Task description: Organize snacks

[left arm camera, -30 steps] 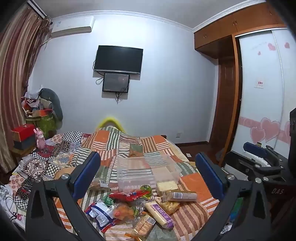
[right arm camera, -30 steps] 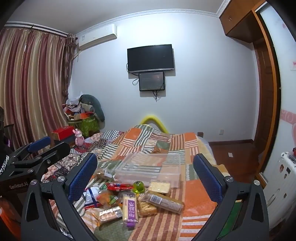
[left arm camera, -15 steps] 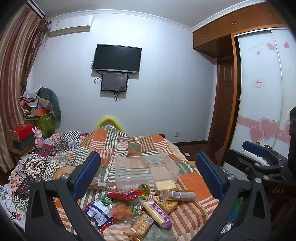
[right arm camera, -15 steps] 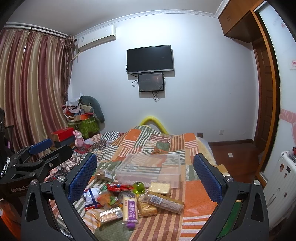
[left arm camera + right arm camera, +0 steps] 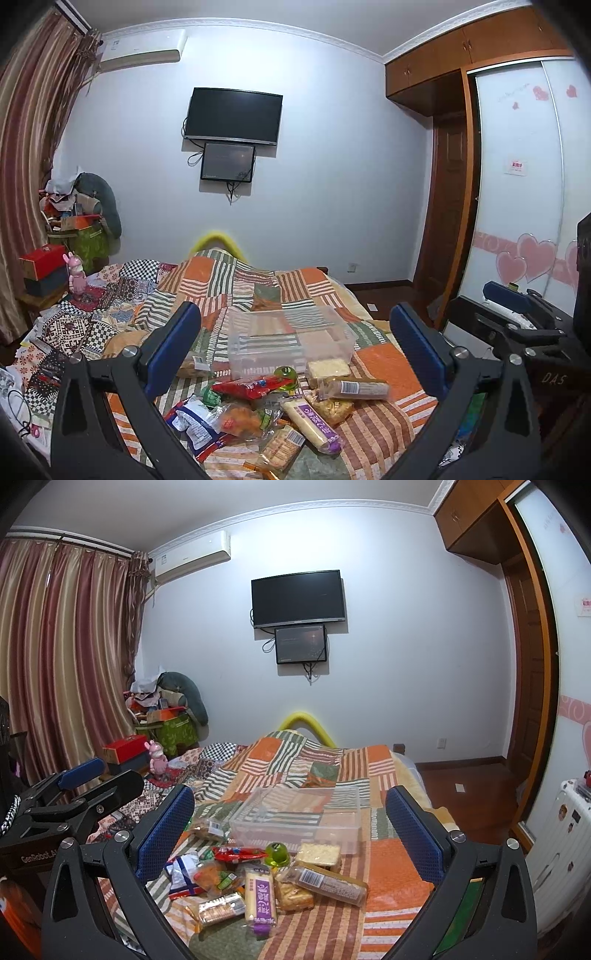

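Bed (image 5: 373, 435) with patchwork quilt was noted carrying everything. Clear plastic bin (image 5: 291, 341) lay beyond the snack pile (image 5: 258, 878) and looked nearly empty. Left tool (image 5: 295, 354) and right tool (image 5: 290, 834) were held spread wide above the pile, nothing pinched. Slippage was judged likely: crinkly overlapping wrappers on soft bedding, and the light bin could be shoved.

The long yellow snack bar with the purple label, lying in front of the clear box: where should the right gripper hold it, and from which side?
Probably grip the yellow snack bar at its middle, across the narrow width, coming down from above. It lies flat on the bedspread, long axis toward the camera, so the open right gripper could straddle it. Other packets crowd both sides, so close gently.
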